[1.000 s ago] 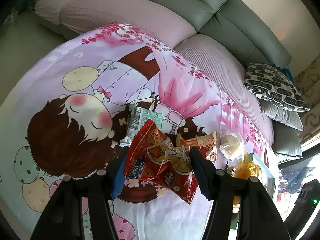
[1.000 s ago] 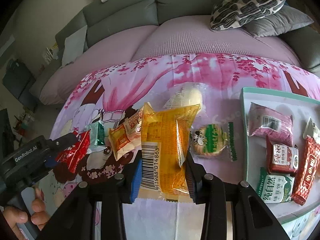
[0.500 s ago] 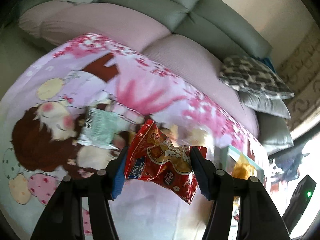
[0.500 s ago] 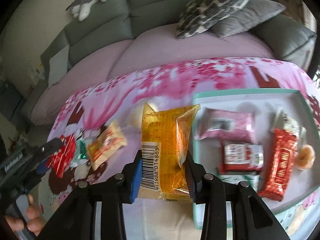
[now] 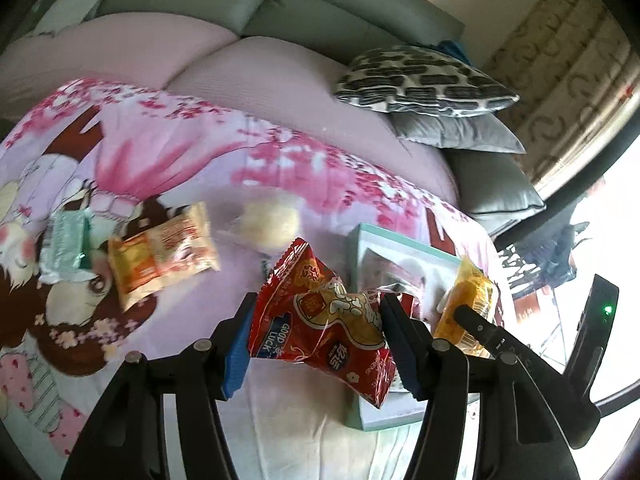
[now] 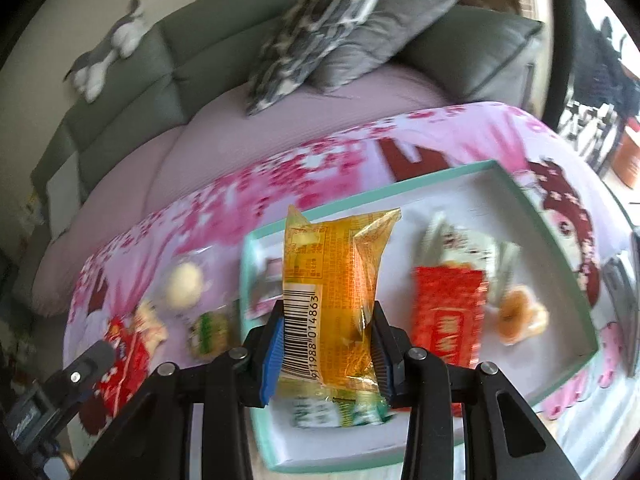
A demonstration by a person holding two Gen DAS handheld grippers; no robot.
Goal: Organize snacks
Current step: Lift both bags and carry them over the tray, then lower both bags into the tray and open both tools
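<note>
The left hand-held gripper [image 5: 316, 332] is clamped on a crinkled red snack packet [image 5: 320, 324] — "GOOD LUCK" reads in white on a blue patch near its lower left corner, with gold and white artwork above it and Chinese characters too small to make out. The packet hangs above the pink cartoon-print cloth [image 5: 168, 160], just left of the mint-rimmed tray [image 5: 354, 240].

The right hand-held gripper [image 6: 326, 340] is closed on a translucent yellow packet [image 6: 332, 292], held upright over the left part of the tray [image 6: 540, 216]. Its barcode runs up the left edge with the digits "911988 014863"; the orange fine print above is illegible.

Inside the tray lie a red packet with white characters [image 6: 448, 316], a green-and-white packet [image 6: 468, 248] partly under it, and a round orange sweet in clear wrap [image 6: 520, 314] — all blurred.

On the cloth outside the tray sit an orange-and-cream packet [image 5: 160, 256], a pale green packet [image 5: 64, 248] touching its left end, and a round cream bun in clear film [image 5: 272, 220]. A small green-and-white round snack [image 6: 208, 332] lies just left of the tray's rim.
</note>
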